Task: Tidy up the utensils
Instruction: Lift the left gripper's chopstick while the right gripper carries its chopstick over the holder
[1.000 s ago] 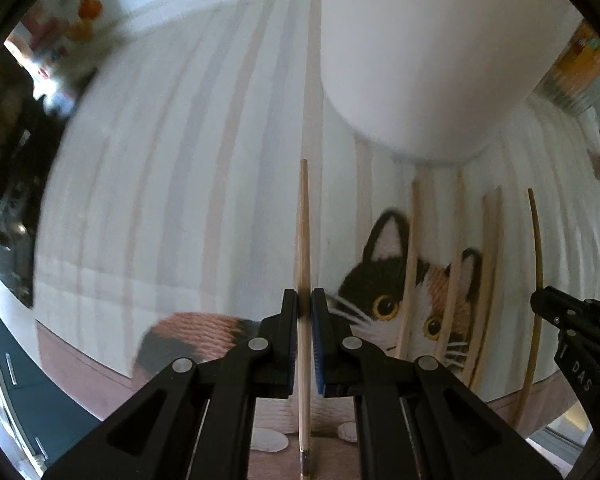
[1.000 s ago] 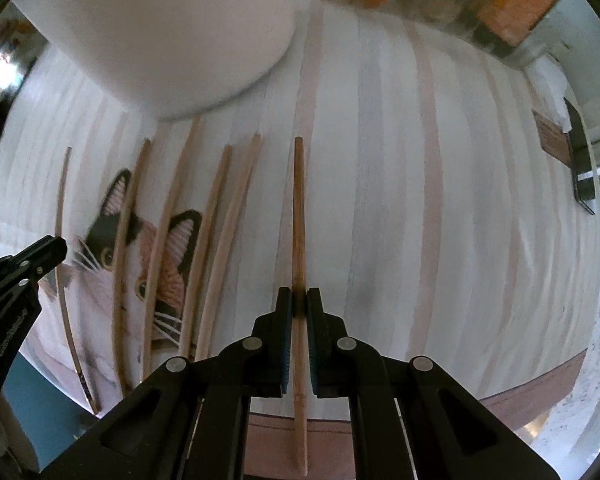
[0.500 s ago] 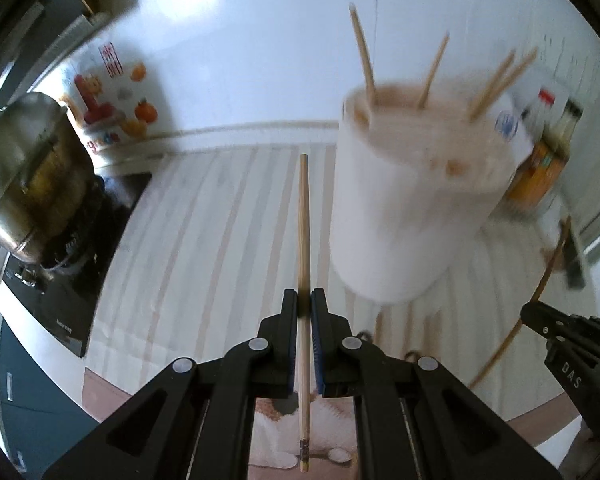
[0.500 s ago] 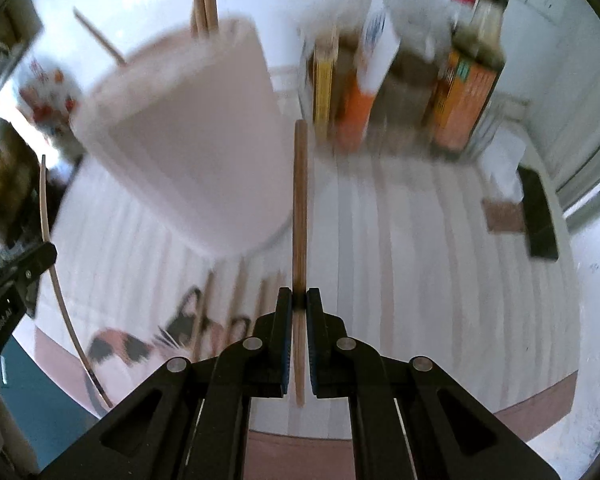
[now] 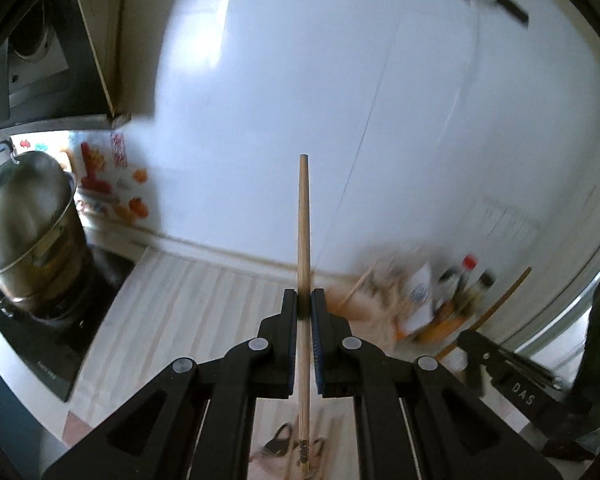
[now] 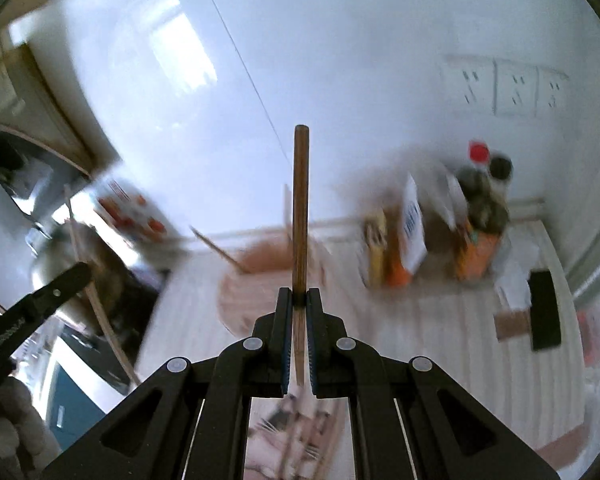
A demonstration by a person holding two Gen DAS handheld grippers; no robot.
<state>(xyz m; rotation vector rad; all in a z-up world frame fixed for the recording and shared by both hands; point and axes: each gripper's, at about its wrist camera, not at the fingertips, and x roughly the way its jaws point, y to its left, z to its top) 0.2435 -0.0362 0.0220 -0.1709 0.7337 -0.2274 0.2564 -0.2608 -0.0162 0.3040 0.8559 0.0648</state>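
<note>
My left gripper is shut on a light wooden chopstick that points up toward the white wall. My right gripper is shut on a darker wooden chopstick, also pointing up. Both are raised high above the striped mat. The utensil cup with several chopsticks in it is blurred below the right gripper, and it also shows in the left wrist view. The right gripper with its chopstick shows at the right of the left wrist view. More chopsticks lie on the cat picture below.
A steel pot stands on a black hob at the left. Sauce bottles and boxes stand at the back right by the wall. A black block lies on the striped mat at the right.
Both grippers have lifted and tilted up with their chopsticks, so the cup has dropped low in view and the wall fills the frames.
</note>
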